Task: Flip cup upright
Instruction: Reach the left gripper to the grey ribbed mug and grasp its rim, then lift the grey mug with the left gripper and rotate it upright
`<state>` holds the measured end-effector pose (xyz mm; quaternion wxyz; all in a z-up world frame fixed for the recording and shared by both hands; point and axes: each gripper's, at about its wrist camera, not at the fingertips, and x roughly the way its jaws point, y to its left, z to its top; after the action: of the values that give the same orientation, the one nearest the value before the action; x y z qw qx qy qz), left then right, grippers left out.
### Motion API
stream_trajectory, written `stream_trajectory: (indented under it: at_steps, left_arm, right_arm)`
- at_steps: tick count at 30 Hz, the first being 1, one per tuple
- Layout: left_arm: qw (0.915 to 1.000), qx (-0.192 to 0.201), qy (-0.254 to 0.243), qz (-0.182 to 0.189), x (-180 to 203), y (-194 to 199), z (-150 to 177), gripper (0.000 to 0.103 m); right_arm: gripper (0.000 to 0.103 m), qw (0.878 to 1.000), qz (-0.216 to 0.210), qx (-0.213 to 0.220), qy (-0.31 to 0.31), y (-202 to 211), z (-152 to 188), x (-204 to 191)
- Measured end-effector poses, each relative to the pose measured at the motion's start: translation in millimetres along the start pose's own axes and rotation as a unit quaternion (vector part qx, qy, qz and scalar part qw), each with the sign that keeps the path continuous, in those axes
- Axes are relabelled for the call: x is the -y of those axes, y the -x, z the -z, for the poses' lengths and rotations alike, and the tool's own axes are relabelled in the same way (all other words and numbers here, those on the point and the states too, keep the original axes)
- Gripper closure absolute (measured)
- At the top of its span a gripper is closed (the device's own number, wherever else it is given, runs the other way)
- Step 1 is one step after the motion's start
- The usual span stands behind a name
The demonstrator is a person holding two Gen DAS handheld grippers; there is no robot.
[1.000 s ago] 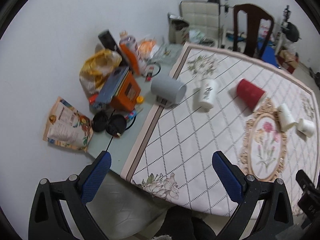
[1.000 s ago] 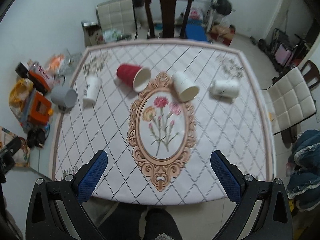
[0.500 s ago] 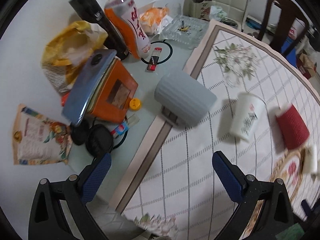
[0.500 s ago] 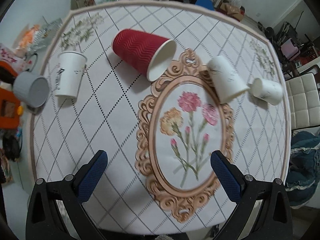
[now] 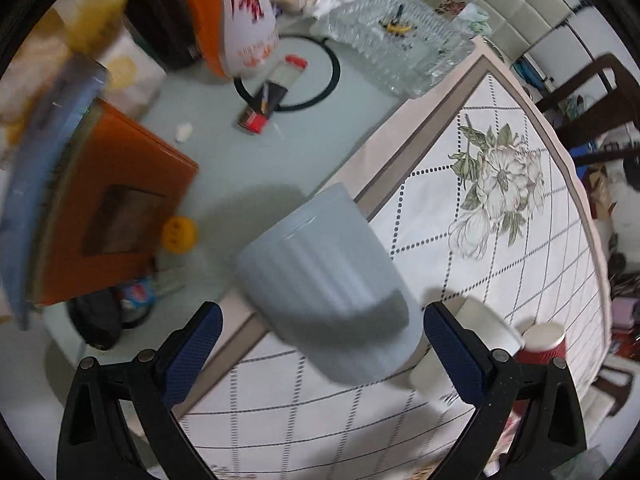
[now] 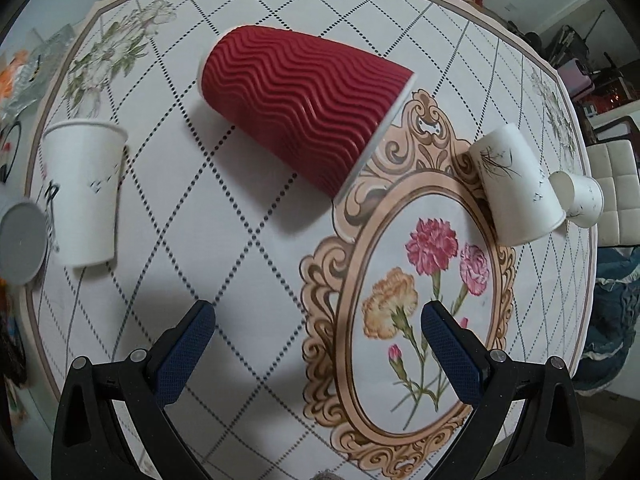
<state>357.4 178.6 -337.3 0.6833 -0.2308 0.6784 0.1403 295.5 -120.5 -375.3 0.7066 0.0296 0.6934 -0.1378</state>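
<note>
At the tablecloth (image 5: 460, 240) edge: lying on its side, grey ribbed cup (image 5: 328, 276), awaiting righting. Straddling it, left gripper (image 5: 320, 344), spread wide, untouching, likely lining up a grasp. Beyond tablecloth centre: hovering short of red cup (image 6: 300, 108), right gripper (image 6: 318, 336), likewise spread, empty.

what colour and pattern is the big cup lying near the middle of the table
Red, with wavy raised ridges along its side and a white rim; the red cup shows best in the right wrist view.
</note>
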Motion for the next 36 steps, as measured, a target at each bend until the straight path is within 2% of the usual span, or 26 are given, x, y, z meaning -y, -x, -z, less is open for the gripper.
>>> stream_trajectory:
  at_steps: [2, 4, 7, 10, 13, 15, 22, 24, 25, 32, 36]
  left_arm:
    - [0.9997, -0.013, 0.018, 0.009, -3.0, -9.5, -6.0, 0.014]
    - [0.9995, -0.013, 0.028, 0.012, -5.6, -13.2, -10.7, 0.015]
    - [1.0000, 0.002, 0.008, 0.002, -2.0, -12.5, -14.5, 0.016]
    - [0.9974, 0.019, -0.064, -0.027, 13.0, -10.9, -14.7, 0.016]
    - [0.9809, 0.040, -0.177, -0.071, 32.8, -11.2, -6.8, 0.016]
    - [0.9731, 0.045, -0.209, -0.086, 38.7, -12.3, -3.3, 0.015]
    - [0.9747, 0.035, -0.193, -0.107, 26.1, -33.8, -14.3, 0.014]
    - [0.9793, 0.007, -0.178, -0.096, 16.5, -47.2, -18.9, 0.019]
    - [0.9803, 0.006, -0.173, -0.094, 12.5, -49.5, -19.7, 0.022]
    - [0.9742, 0.049, -0.191, -0.110, 0.8, -37.2, -17.7, 0.022]
    - [0.9703, 0.056, -0.201, -0.122, 10.1, -30.4, -15.1, 0.022]
  right_arm:
    - [0.000, 1.000, 0.001, -0.001, -0.003, -2.5, -2.6, -1.5]
    - [0.000, 1.000, 0.003, -0.001, -0.007, -3.7, -4.1, -2.3]
    - [0.000, 1.000, 0.004, 0.000, -0.011, -4.0, -6.8, -3.7]
    - [0.000, 1.000, 0.005, 0.002, -0.013, -3.2, -7.0, -1.2]
    - [0.000, 1.000, 0.008, 0.008, -0.013, -0.8, -7.9, 1.3]
    - [0.000, 1.000, 0.010, 0.012, -0.013, 1.1, -7.6, 3.6]
    - [0.000, 1.000, 0.016, 0.018, -0.017, 9.7, -2.7, -2.4]
    - [0.000, 0.999, 0.019, 0.022, -0.015, 13.1, -0.9, -4.1]
    - [0.000, 0.999, 0.021, 0.023, -0.015, 14.5, 0.4, -4.9]
    - [0.000, 0.999, 0.030, 0.026, -0.018, 20.1, 5.0, -5.3]
    - [0.000, 0.999, 0.030, 0.027, -0.017, 20.5, 6.6, -5.2]
